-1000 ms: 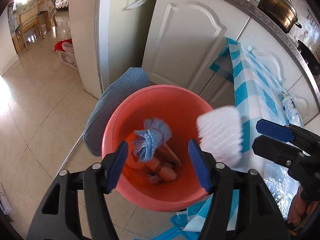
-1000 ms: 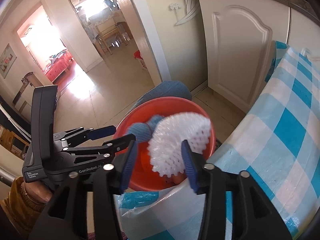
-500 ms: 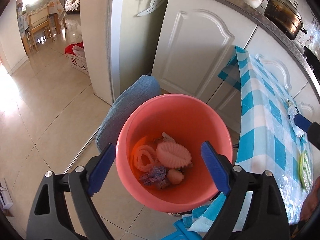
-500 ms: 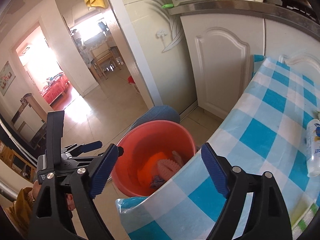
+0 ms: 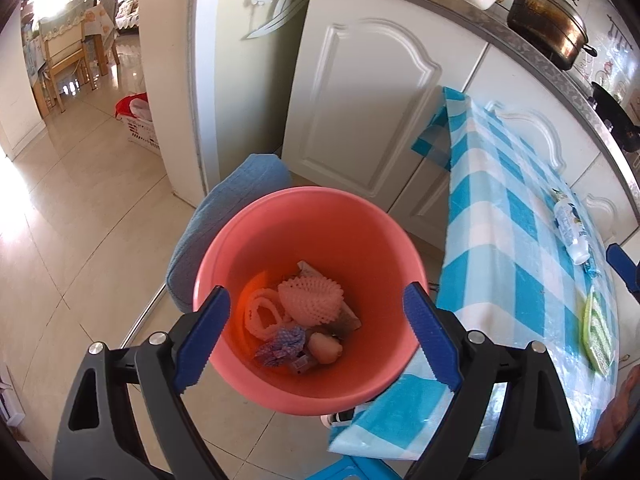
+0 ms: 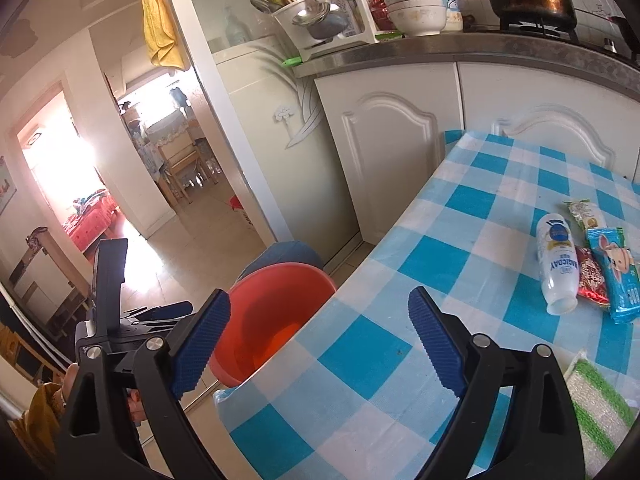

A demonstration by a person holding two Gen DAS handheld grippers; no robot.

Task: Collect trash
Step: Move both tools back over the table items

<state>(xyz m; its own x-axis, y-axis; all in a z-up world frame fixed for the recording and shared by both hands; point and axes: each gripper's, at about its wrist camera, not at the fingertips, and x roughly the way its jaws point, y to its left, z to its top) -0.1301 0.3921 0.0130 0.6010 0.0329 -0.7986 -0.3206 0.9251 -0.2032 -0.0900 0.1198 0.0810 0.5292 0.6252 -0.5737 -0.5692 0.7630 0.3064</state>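
A salmon-pink bucket (image 5: 308, 220) stands on the floor by the table's corner. It holds a white foam net (image 5: 310, 302), a foam ring (image 5: 262, 312), a crumpled blue wrapper (image 5: 284, 342) and other scraps. My left gripper (image 5: 314, 296) hangs open above its mouth, holding nothing. My right gripper (image 6: 320, 300) is open and empty over the near end of the checked table (image 6: 460, 240), with the bucket (image 6: 276, 300) to its left. Further right on the cloth lie a white bottle (image 6: 558, 264), a red wrapper (image 6: 594, 280), a blue wrapper (image 6: 616, 276) and a pale green wrapper (image 6: 584, 212).
A blue padded seat (image 5: 236, 200) sits behind the bucket. White cabinets (image 5: 360, 120) with a pot (image 5: 548, 24) on the counter line the far side. A green striped cloth (image 6: 600, 408) lies at the table's near right. A white basket (image 5: 140, 128) stands by the doorway.
Both grippers opened. The blue wrapper and the white foam net dropped into the bucket. The right gripper swung right and up, from over the bucket to over the table.
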